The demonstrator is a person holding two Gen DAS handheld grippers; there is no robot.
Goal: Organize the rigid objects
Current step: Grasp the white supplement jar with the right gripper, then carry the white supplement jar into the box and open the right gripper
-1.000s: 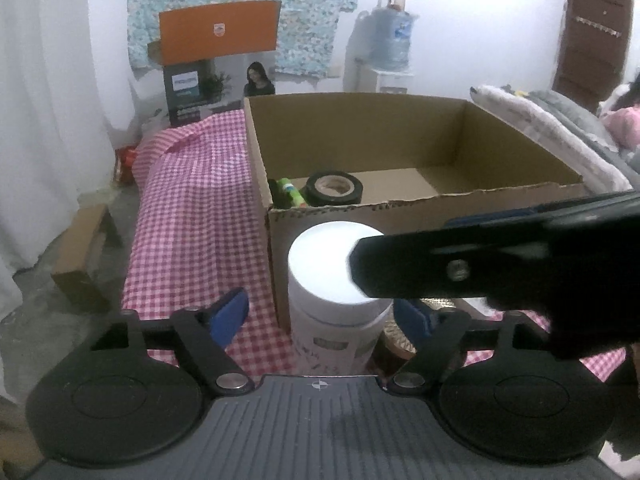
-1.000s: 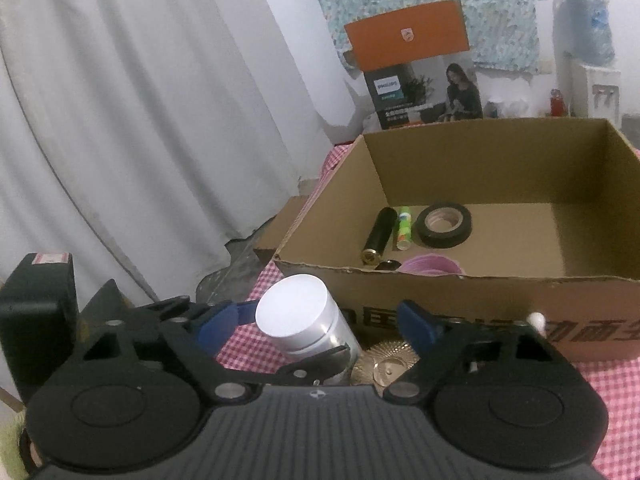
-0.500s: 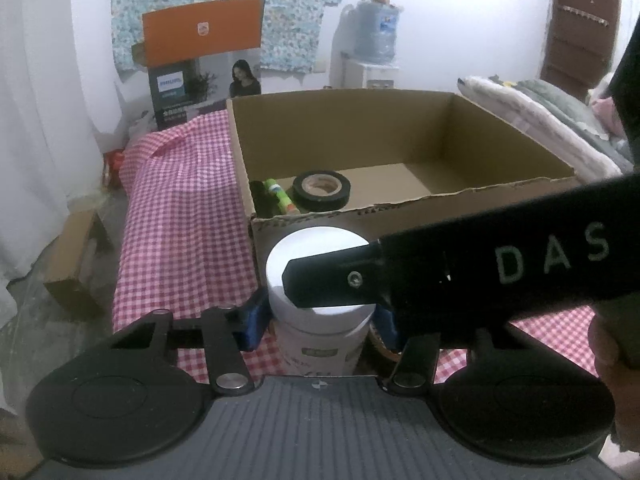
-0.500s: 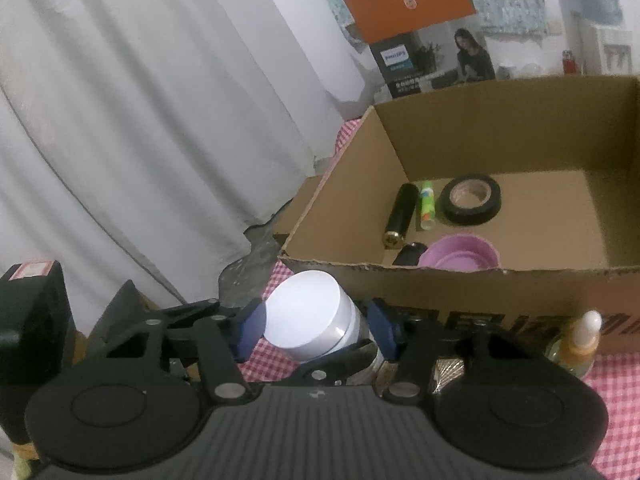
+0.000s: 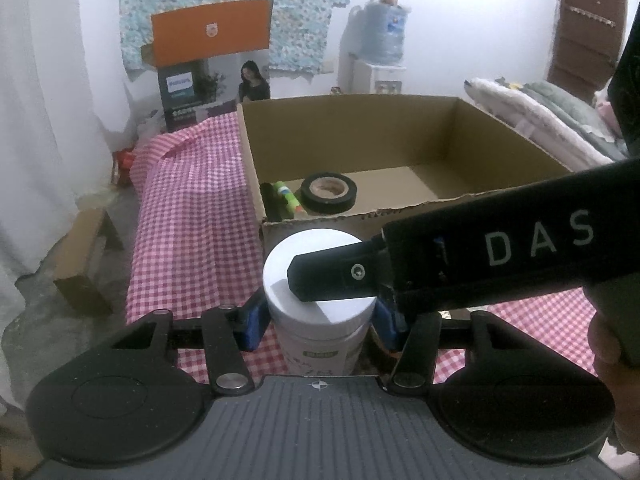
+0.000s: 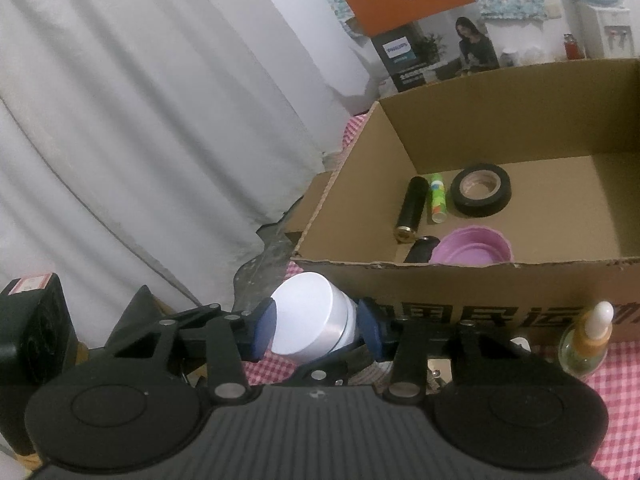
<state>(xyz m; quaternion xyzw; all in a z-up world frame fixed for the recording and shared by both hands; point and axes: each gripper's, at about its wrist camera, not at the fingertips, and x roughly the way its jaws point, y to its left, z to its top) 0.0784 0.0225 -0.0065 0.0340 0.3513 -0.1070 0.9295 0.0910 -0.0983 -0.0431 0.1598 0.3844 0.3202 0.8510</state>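
Presently, left claw [image 5: 320, 322] grips the white-lidded jar [image 5: 320, 304] at its body; right claw [image 6: 316, 334], jaws closing, clamps its lid; cardboard box [image 6: 460, 280] just beyond.

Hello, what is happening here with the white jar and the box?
A person holds a gripper in each hand, both around one white-lidded jar standing on the checked cloth in front of the cardboard box. The left gripper clamps the jar's body; the right gripper has its jaws closing on the lid. Already in the box lie a black tape roll, a green tube, a black cylinder and a purple dish.
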